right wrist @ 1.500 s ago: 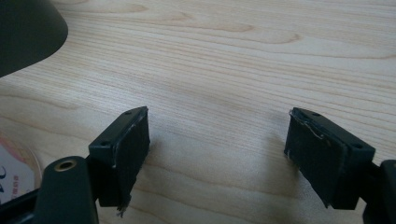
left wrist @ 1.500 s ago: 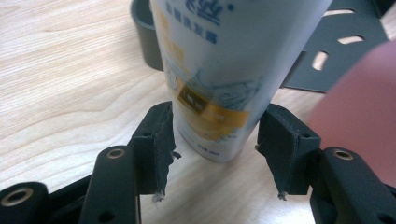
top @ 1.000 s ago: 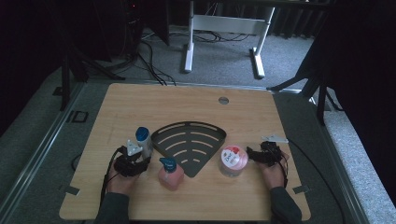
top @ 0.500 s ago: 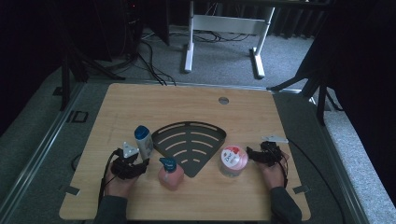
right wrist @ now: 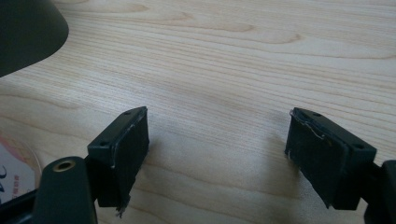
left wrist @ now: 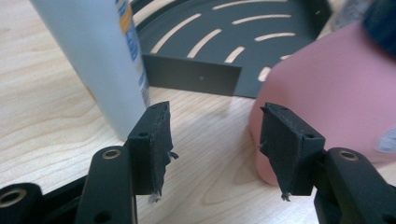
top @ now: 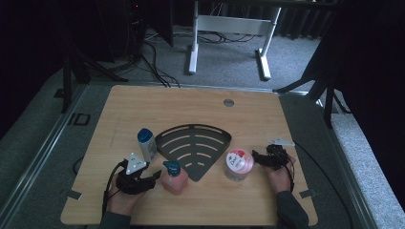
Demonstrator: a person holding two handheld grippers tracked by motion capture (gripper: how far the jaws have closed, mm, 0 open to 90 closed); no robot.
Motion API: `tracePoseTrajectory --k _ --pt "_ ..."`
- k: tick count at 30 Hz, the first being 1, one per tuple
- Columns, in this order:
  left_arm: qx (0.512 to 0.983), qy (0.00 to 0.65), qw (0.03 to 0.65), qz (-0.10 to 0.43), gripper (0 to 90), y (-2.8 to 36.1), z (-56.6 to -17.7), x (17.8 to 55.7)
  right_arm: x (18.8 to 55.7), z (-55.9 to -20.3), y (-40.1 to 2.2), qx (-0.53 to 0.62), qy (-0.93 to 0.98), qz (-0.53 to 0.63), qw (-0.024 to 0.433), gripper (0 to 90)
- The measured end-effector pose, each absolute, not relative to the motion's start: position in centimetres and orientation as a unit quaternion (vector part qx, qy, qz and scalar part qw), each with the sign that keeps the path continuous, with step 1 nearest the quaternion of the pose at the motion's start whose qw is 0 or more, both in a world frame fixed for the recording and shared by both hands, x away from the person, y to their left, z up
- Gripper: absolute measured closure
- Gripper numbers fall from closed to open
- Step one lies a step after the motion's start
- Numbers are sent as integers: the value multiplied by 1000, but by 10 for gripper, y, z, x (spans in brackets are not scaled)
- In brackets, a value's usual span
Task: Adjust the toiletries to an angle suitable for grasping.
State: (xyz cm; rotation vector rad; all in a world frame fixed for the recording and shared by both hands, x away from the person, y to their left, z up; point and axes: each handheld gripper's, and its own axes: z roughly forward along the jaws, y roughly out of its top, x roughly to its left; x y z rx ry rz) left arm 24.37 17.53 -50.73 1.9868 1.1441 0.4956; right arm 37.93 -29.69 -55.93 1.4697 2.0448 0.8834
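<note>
High view: my left claw (top: pixel 154 175) has just been opening, nothing between its jaws, backed off white bottle (top: pixel 147 144) | bottle released upright, lower left | right claw (top: pixel 257 158) wide, empty, idle.

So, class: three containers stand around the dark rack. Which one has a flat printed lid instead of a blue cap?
The pink tub right of the rack. The white bottle and the pink bottle both carry blue caps.
</note>
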Motion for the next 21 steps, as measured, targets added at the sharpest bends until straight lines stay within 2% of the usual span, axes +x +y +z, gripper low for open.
tracePoseTrajectory --k 9,16,21 --pt "778 426 416 199 479 174 -490 225 379 -559 -297 535 745 322 235 210" --pt "793 395 423 189 480 163 -481 217 379 -559 -297 536 745 322 234 210" --pt "803 377 426 180 448 150 -478 220 379 -559 -297 536 745 322 234 211"
